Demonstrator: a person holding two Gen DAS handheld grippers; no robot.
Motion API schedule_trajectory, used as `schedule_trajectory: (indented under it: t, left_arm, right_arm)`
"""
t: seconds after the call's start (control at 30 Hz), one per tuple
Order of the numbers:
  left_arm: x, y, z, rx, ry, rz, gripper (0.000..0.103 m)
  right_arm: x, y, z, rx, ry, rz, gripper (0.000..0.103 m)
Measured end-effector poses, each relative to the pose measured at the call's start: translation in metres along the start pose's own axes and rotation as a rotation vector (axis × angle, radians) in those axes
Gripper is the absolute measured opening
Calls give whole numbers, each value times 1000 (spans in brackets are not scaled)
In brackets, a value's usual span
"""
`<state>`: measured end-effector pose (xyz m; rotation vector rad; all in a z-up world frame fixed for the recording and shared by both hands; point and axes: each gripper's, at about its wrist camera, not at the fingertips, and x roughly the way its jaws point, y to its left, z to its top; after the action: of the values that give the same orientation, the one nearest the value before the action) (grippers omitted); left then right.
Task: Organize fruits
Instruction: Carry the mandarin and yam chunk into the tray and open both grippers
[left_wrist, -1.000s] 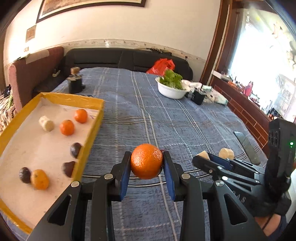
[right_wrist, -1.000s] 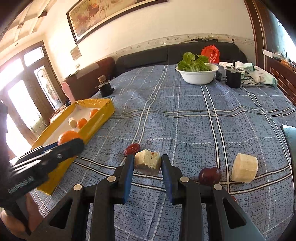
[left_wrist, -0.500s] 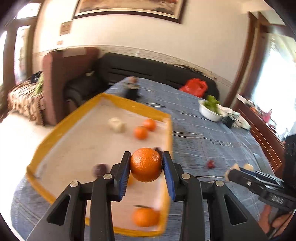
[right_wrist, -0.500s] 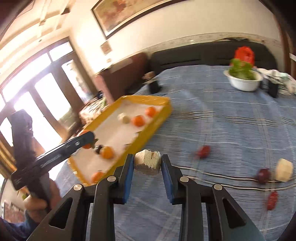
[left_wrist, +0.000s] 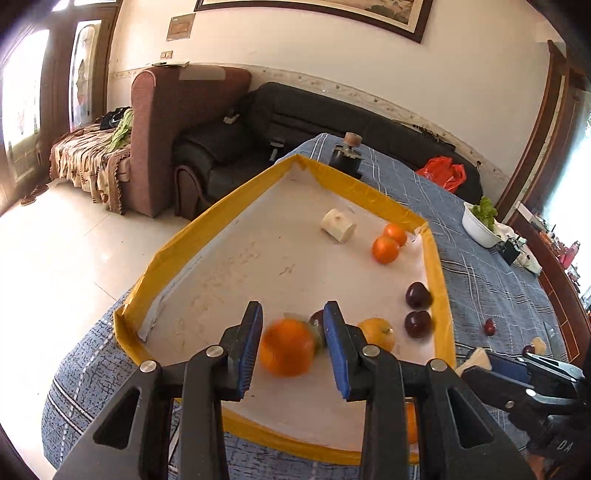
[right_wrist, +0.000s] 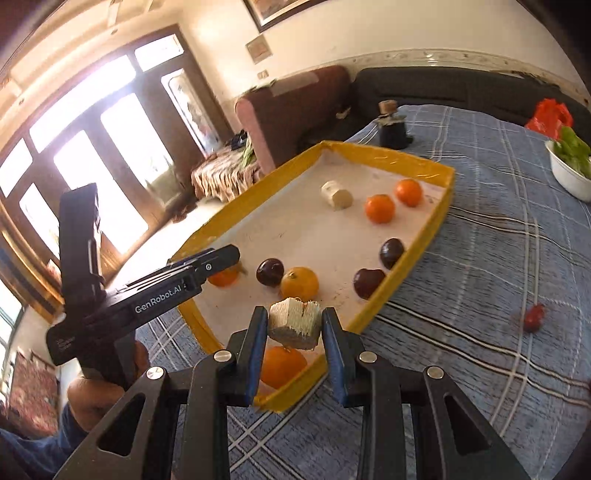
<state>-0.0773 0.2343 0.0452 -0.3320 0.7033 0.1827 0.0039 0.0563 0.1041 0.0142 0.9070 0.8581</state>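
Left wrist view: the left gripper (left_wrist: 293, 349) reaches over the near end of a yellow-rimmed tray (left_wrist: 439, 280) that sits on a table covered with a blue plaid cloth (left_wrist: 480, 280). Its two blue-padded fingers (left_wrist: 251, 347) stand spread apart. A blurred orange (left_wrist: 287, 347) lies in the gap between them, close to the left pad, with clear space on the right side, so the tongs are open and not pressing it. Just beyond the fingertips a dark plum is partly hidden, and a yellowish orange (left_wrist: 376, 332) sits beside the right finger. Two more plums (left_wrist: 417, 295) rest along the tray's right rim. Two oranges (left_wrist: 385, 249) and a pale fruit chunk (left_wrist: 338, 229) lie toward the far right corner. The right gripper's tip (left_wrist: 491, 363) shows at the right edge, outside the tray.

Right wrist view: the right gripper (right_wrist: 294, 328) is clamped on a pale cut chunk (right_wrist: 294, 323), held above the tray's near corner (right_wrist: 369, 317). An orange (right_wrist: 281, 365) lies in the tray directly below the chunk. The left gripper (right_wrist: 221, 264) enters from the left over the tray's near left edge, with an orange (right_wrist: 223, 278) just under its tip; its opening cannot be judged here. A small red fruit (right_wrist: 533, 317) lies on the cloth well right of the tray. A white bowl of greens (right_wrist: 569, 170) stands near the table's far right edge.
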Motion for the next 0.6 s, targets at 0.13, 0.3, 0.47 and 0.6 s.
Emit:
schedule_trajectory:
  t: [0.13, 0.3, 0.47, 0.6]
  left_arm:
    - [6, 2, -1, 5, 18, 9, 33]
    - [7, 1, -4, 23, 9, 28, 33]
    - [7, 1, -3, 24, 6, 34, 33]
    - [7, 2, -3, 24, 6, 35, 33]
  right_arm:
    - [19, 4, 1, -9, 35, -14, 33]
    - [39, 5, 3, -15, 64, -27, 33]
    - [48, 8, 4, -38, 73, -45, 34]
    - [52, 13, 4, -67, 73, -71, 34]
